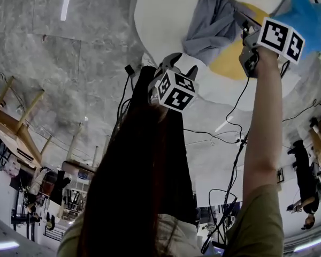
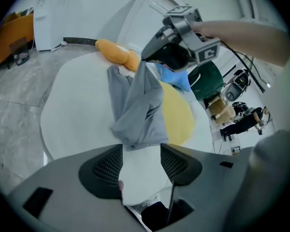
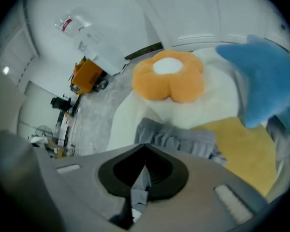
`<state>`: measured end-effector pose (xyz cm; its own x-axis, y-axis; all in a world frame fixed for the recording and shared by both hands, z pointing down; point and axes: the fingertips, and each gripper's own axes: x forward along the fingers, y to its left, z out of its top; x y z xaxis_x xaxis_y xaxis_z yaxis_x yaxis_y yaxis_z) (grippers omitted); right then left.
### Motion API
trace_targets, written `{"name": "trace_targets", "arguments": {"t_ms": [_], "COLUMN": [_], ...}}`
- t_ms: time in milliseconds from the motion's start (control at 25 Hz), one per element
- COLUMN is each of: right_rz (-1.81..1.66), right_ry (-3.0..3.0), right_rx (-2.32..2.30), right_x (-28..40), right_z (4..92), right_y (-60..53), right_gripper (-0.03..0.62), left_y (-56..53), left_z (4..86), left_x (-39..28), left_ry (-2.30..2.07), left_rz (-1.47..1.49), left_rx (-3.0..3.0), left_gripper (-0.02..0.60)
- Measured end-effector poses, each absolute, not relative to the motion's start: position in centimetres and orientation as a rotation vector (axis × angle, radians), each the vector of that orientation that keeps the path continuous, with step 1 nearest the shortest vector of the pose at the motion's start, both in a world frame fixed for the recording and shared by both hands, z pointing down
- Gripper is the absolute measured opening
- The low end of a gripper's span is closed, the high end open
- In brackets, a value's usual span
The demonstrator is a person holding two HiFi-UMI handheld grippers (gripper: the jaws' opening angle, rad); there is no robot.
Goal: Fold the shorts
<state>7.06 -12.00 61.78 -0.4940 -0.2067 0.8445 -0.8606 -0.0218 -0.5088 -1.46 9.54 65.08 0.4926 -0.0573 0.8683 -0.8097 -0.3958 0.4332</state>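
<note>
One round white bench (image 2: 72, 110) carries one pair of grey shorts (image 2: 137, 105), bunched beside one yellow mat (image 2: 179, 112), one orange flower cushion (image 3: 168, 79) and one blue plush (image 3: 261, 81). Of two grippers, the right gripper (image 3: 144, 149) has its fingers pinched on the shorts' raised end. The left gripper (image 2: 141, 146) has its fingers wide and empty.

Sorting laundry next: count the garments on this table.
1: the grey shorts, hanging from the shut right gripper down onto the white table. Another could hide under the orange cushion.
</note>
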Motion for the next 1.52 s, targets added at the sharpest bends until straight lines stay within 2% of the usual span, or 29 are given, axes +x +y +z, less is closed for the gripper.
{"name": "trace_targets", "arguments": {"t_ms": [240, 280, 320, 360, 400, 600, 760, 880, 1040, 1160, 1360, 1520], "right_rz": [1.365, 1.349, 1.353, 1.373, 1.391, 1.291, 1.29, 1.191, 1.065, 1.186, 1.431, 1.473], "right_ry": [-1.705, -1.733, -1.774, -1.812, -1.835, -1.647, -1.564, -1.498, -1.388, -1.467, -1.597, -1.634], "right_rx": [0.72, 0.705, 0.706, 0.723, 0.758, 0.931, 0.872, 0.805, 0.712, 0.727, 0.747, 0.729], "right_x": [-0.4, -0.7, -0.8, -0.5, 0.4, 8.3, 8.2, 8.0, 9.0, 7.3, 2.9, -0.2], "right_z": [66.4, 66.1, 65.3, 64.2, 63.2, 64.3, 67.7, 69.7, 70.8, 69.0, 67.6, 68.9], "right_y": [-13.5, -14.0, -14.6, -15.0, -15.2, -11.5, -8.4, -8.2, -7.8, -9.4, -12.6, -13.8], "right_gripper": [0.016, 0.066, 0.167, 0.229, 0.233, 0.232, 0.23, 0.214, 0.015, 0.015, 0.014, 0.015], "left_y": [10.1, 9.9, 9.6, 9.2, 8.8, 6.0, 5.0, 4.9, 5.5, 5.5, 5.1, 4.5], "left_z": [65.4, 65.1, 64.7, 64.3, 63.9, 64.5, 66.7, 67.6, 68.0, 68.0, 67.5, 67.9], "left_x": [-3.2, -3.2, -3.1, -3.0, -3.0, -2.7, -1.9, -1.7, -2.2, -3.0, -4.8, -7.1], "left_ry": [-0.708, -0.707, -0.71, -0.719, -0.734, -0.81, -0.748, -0.712, -0.691, -0.726, -0.828, -0.907], "left_rz": [1.016, 1.019, 1.023, 1.03, 1.041, 1.128, 1.211, 1.236, 1.229, 1.225, 1.118, 1.015], "left_rx": [1.773, 1.789, 1.814, 1.842, 1.87, 1.889, 1.84, 1.81, 1.787, 1.782, 1.723, 1.631], "left_gripper": [0.244, 0.244, 0.244, 0.244, 0.244, 0.244, 0.241, 0.182, 0.101, 0.045, 0.037, 0.037]}}
